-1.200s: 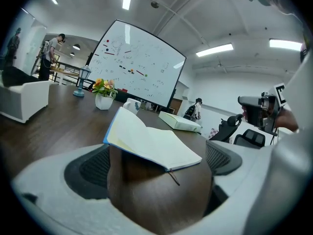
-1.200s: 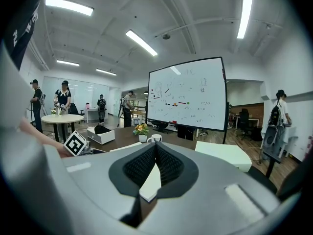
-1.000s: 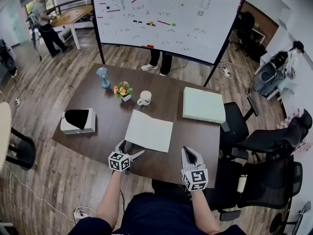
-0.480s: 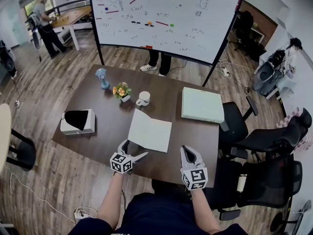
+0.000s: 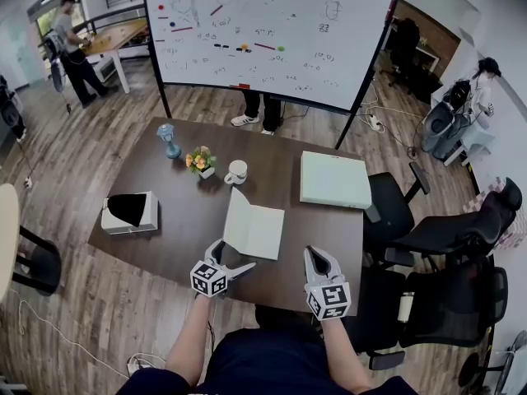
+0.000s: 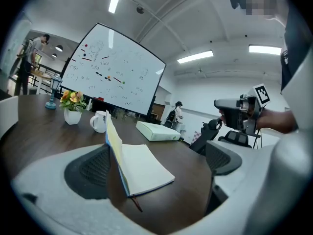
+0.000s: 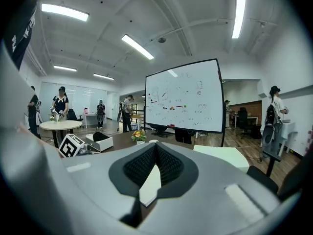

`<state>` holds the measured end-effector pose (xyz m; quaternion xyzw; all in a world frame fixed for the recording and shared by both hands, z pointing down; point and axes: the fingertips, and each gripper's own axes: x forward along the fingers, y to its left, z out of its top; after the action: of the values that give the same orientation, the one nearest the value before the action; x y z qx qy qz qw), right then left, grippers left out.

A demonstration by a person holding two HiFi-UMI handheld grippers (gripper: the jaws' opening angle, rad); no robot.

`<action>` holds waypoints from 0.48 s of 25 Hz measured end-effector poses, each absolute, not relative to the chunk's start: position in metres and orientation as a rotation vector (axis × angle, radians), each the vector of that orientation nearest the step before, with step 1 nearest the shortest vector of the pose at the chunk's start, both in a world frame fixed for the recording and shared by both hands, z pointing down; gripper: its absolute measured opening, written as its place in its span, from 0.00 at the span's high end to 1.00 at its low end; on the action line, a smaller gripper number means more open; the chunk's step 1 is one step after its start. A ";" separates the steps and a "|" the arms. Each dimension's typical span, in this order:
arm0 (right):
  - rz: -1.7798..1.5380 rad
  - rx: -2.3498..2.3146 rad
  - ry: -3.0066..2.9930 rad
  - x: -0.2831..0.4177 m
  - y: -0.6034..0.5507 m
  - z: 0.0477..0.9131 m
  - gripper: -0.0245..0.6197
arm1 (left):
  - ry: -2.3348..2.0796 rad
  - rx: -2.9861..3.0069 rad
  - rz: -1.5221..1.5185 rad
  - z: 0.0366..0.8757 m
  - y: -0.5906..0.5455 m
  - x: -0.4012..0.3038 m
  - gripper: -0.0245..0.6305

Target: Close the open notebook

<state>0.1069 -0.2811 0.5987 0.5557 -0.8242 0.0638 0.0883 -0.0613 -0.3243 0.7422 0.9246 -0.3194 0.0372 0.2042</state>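
The notebook [image 5: 255,230] lies on the dark brown table [image 5: 313,229], its right half flat with a blank white page up. Its left half stands nearly upright on the spine. In the left gripper view the raised leaf [image 6: 111,136] stands just beside the left pad, the flat page [image 6: 144,163] between the jaws. My left gripper [image 5: 230,257] is open at the notebook's near-left corner. My right gripper [image 5: 317,255] hovers shut over the table's near edge, right of the notebook, holding nothing. A strip of the white page [image 7: 149,185] shows under its joined pads.
A flat white box [image 5: 335,179] lies at the table's far right. A mug [image 5: 237,171], a small flower pot [image 5: 200,161] and a blue figurine [image 5: 168,138] stand at the back; a white box with a black opening [image 5: 130,212] sits left. Office chairs [image 5: 412,220] crowd the right side; a whiteboard [image 5: 263,31] stands behind.
The notebook's left half has swung up from flat to nearly upright. My left gripper has moved right and forward beside it. The right gripper has stayed put.
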 end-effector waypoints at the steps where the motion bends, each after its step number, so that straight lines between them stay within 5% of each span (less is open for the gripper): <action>1: 0.190 1.657 -2.452 0.108 -0.282 0.598 0.95 | -0.884 2.585 0.103 0.740 -0.324 -0.058 0.05; 12: 0.212 1.665 -2.453 0.111 -0.284 0.592 0.95 | -0.764 2.620 0.118 0.734 -0.315 -0.026 0.05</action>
<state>0.1112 -0.2844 0.5920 0.5582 -0.8223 0.0712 0.0846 -0.0263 -0.3149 0.7341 0.9390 -0.2740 0.0424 0.2036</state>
